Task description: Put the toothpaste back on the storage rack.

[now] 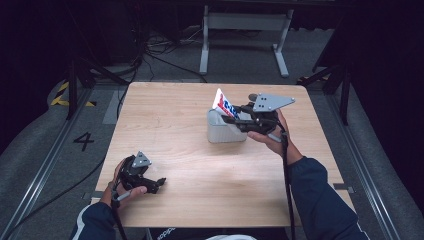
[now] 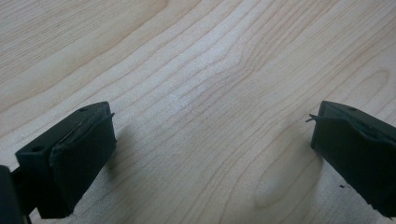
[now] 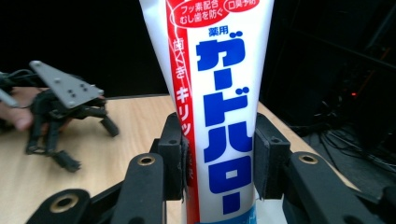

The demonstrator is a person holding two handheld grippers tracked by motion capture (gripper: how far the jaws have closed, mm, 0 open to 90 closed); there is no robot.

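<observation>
White, with a red stripe and blue lettering, the toothpaste tube [image 3: 217, 102] stands clamped between the two black jaws of the right gripper [image 3: 218, 158], whose pads press on its flat sides. In the high view the right gripper [image 1: 235, 114] holds the tube [image 1: 223, 104] at the top of a grey cup [image 1: 225, 131], the tube's upper end leaning up and to the left above the rim. The cup stands on the wooden table [image 1: 200, 165], right of its middle. Near the front left corner, well apart from the cup, the left gripper [image 1: 159, 183] lies low over bare wood; its jaws stand wide apart with nothing between them.
</observation>
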